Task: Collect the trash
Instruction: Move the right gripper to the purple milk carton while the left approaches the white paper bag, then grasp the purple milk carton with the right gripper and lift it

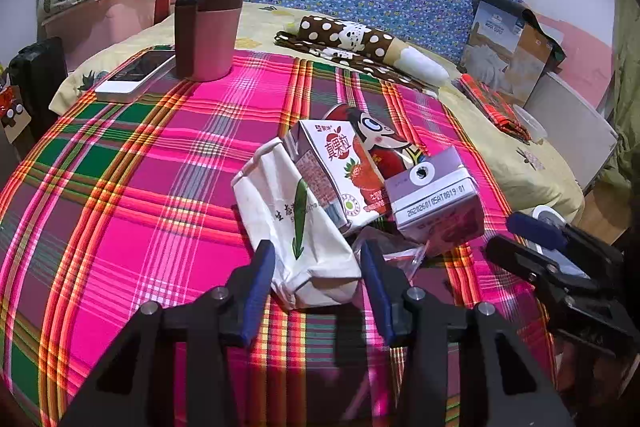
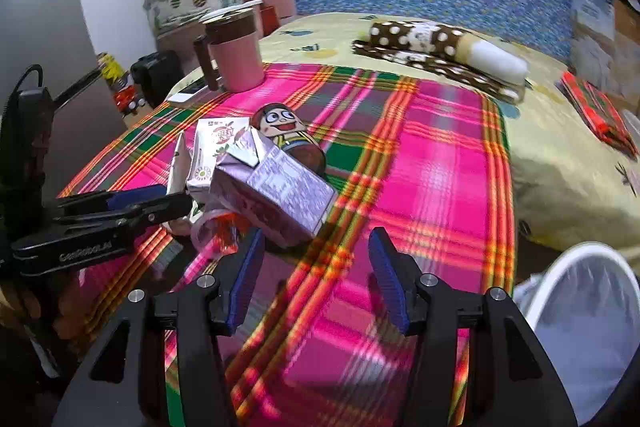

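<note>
The left gripper (image 1: 316, 279) fingers (image 1: 256, 283) are seen half-spread around the crumpled white packet (image 1: 298, 227), not clearly pressing; a grip on its near end is advised. The right gripper (image 2: 316, 277), wide and empty, is approaching the purple carton (image 2: 276, 193). Only the right view shows the white bin (image 2: 576, 327), right of its fingers.
</note>
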`<state>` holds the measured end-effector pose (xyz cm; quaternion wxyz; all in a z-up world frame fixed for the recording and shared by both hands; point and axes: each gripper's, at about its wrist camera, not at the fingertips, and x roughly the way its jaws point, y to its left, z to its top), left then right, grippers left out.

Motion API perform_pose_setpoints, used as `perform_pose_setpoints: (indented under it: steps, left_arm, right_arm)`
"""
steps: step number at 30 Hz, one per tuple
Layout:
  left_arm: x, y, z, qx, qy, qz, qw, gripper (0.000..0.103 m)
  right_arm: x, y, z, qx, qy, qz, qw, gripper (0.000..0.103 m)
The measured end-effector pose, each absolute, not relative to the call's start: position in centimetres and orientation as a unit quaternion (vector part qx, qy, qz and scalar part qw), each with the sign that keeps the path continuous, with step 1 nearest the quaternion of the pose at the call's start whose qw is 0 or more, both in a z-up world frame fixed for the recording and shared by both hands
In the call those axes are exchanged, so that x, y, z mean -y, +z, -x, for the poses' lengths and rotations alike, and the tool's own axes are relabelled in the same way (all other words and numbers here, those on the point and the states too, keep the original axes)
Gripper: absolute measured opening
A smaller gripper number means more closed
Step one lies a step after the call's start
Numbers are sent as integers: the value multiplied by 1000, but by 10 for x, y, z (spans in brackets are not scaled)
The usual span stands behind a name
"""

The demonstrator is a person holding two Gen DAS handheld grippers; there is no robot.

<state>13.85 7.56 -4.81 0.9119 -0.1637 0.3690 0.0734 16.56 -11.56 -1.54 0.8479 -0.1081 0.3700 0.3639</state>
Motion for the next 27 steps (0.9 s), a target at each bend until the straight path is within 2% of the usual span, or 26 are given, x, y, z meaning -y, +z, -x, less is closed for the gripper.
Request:
perform_pose_setpoints:
  steps: [1, 7, 15, 21, 23, 25, 27]
  left_arm:
    - [-76, -48, -138, -368, 72, 163, 912, 46]
    - [-78, -49, -136, -367, 63, 164, 914, 46]
    - [-83, -50, -132, -367, 56, 170, 913, 46]
    - [-82, -51, -129, -368, 53, 170, 913, 45]
    - [-82, -51, -129, -368, 54, 169, 913, 45]
    - [-82, -51, -128, -368, 55, 169, 913, 45]
    - [-82, -50, -128, -369, 56, 169, 912, 45]
  right_arm:
    - [114, -15, -168, -369, 368, 111, 846, 66]
    - [104, -12, -175, -360, 399, 118, 835, 66]
    - [85, -10, -175, -342, 434, 187, 812, 66]
    - [85, -11, -185, -358, 446, 176, 801, 66]
    - [89, -10, -186, -365, 453, 157, 798, 60]
    - [88, -11, -185, -369, 449, 155, 799, 45]
    - [90, -13, -182, -374, 446, 149, 799, 44]
